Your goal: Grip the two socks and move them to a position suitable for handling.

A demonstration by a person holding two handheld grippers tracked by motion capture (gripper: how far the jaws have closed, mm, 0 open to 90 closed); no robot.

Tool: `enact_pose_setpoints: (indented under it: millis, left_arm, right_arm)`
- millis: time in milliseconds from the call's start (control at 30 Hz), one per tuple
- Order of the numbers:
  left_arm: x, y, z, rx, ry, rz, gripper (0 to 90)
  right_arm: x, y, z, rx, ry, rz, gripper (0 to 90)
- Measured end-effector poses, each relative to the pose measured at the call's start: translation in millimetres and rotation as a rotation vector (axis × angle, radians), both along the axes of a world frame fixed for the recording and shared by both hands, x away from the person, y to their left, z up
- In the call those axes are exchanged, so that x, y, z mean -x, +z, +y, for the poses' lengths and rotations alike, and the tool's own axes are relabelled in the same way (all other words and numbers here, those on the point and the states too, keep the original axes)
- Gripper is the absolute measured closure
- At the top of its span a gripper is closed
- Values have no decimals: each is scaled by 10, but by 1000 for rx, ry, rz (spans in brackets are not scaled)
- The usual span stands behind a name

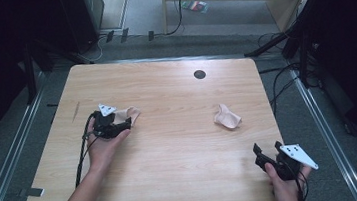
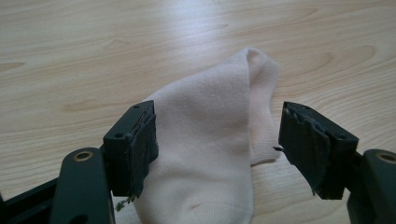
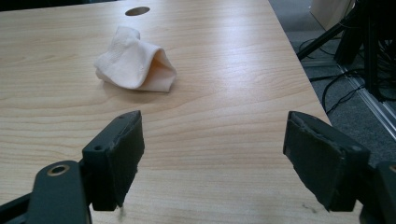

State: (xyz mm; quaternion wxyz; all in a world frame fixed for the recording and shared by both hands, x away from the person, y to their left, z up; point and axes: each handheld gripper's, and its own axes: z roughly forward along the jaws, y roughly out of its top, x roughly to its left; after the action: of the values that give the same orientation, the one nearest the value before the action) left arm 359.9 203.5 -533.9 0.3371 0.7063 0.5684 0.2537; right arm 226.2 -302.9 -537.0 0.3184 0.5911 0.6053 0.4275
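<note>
Here I see a soft, pale knit sock (image 2: 210,154) on grained wood table (image 2: 70,56), lying between my left gripper's (image 2: 217,149) spread jaws, one pad (image 2: 144,144) brushing it.

In the left gripper view the sock (image 2: 205,154) is cut off by the bottom edge, and the left jaw pad hides part of its side.
</note>
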Motion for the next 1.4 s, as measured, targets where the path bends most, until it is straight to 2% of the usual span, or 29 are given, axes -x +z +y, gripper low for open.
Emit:
enact_pose_setpoints:
  millis: [100,200,333,400,433,500,533,600,733,800,833,867,900,967,1000,1033,1100,1167,1200,1233,1267,1300,1333,1400]
  left_arm:
    - [-32,-51,-32,-11,-4,14,286]
    - [-57,-104,-66,-33,1,56,299]
    - [-75,-103,-89,-24,27,64,335]
    - [-79,-102,-96,-23,32,63,406]
    - [-87,-93,-83,-15,48,60,493]
    - [-92,-92,-75,-10,51,60,594]
    - [-97,-92,-70,-8,62,54,594]
    - [-106,-89,-41,15,29,58,793]
    - [-93,-67,-29,14,-6,63,830]
    - [-41,-9,-25,31,-23,47,834]
    - [24,88,-30,53,-37,18,833]
    - [24,88,-30,53,-37,18,833]
    - [100,201,-46,88,-61,-12,833]
    - [183,307,-67,114,-101,-18,833]
    - [183,307,-67,114,-101,-18,832]
    - [280,390,-92,137,-128,-31,832]
    - [389,450,-123,140,-151,-46,831]
    - [510,485,-166,145,-174,-58,831]
    - [510,485,-166,145,-174,-58,831]
    - [638,496,-230,138,-189,-71,830]
    - [638,496,-230,138,-189,-71,830]
    - [753,490,-289,150,-217,-64,830]
    - [753,490,-289,150,-217,-64,830]
    - [871,471,-355,171,-250,-55,830]
  right_arm:
    - [-2,-2,-2,0,4,-3,207]
    - [-2,-3,1,1,8,-2,206]
    - [-6,-6,9,2,6,3,206]
    - [-7,-7,11,2,7,3,206]
    - [-9,-9,14,6,8,4,206]
    - [-8,-9,15,7,8,4,206]
    - [-8,-8,15,7,8,3,206]
    - [-3,-5,15,9,11,0,206]
    - [0,-3,13,8,9,-2,207]
    - [-1,0,11,8,8,1,207]
    - [-3,-1,11,7,9,1,207]
    - [-3,-1,11,7,9,1,207]
    - [-10,-5,15,12,12,-1,208]
    - [-11,-3,31,14,14,-2,208]
    - [-11,-3,31,14,14,-2,208]
    - [-7,3,52,20,19,-4,208]
    - [-4,8,65,26,26,-10,208]
    - [5,14,91,34,29,-10,208]
    - [5,14,91,34,29,-10,208]
    - [11,19,121,47,40,-15,209]
    - [11,19,121,47,40,-15,209]
    - [14,25,150,56,50,-19,209]
    - [17,28,163,58,51,-17,208]
    - [17,28,180,64,56,-18,209]
